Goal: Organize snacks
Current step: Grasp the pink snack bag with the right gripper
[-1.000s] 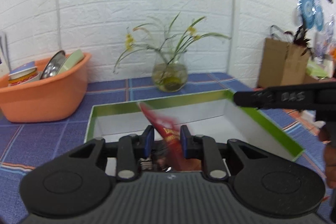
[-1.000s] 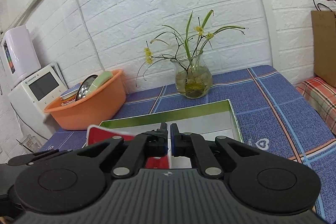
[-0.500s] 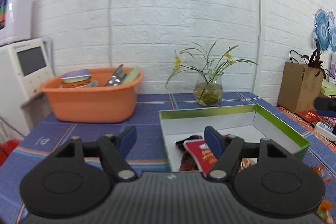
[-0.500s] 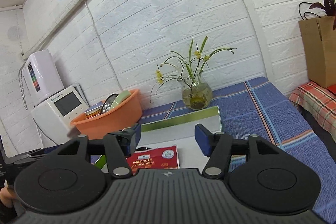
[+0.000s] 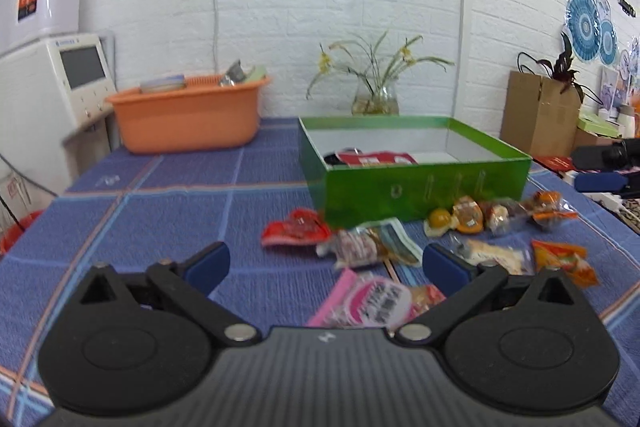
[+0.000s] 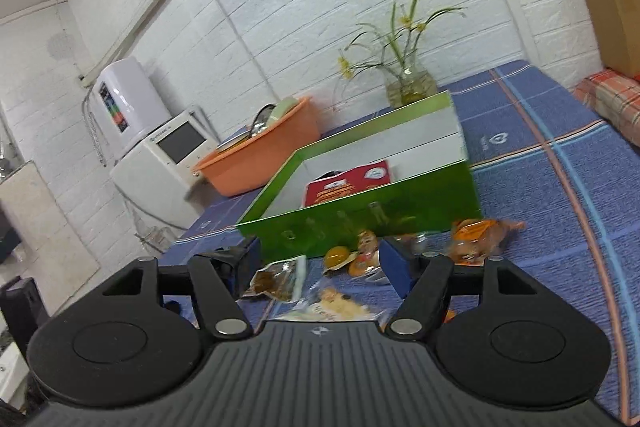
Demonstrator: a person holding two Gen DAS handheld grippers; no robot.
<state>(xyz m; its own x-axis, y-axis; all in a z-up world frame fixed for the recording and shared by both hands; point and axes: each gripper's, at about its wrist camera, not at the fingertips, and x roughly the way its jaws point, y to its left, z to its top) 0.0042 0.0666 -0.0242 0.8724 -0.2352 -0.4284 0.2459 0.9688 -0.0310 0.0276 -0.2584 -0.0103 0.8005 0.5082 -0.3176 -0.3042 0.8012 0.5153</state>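
Both grippers, left gripper (image 5: 324, 263) and right gripper (image 6: 318, 263), are spread wide and empty. Loose snack packets (image 5: 372, 243) lie near the green box (image 5: 420, 195). Centre one packet, possibly the pink one (image 5: 372, 303), between the fingers before closing.

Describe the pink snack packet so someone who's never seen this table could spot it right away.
Find the green box on the blue tablecloth; loose snacks lie scattered in front of it. The pink snack packet lies nearest the open left gripper. It is the only pink wrapper, with a white oval label.
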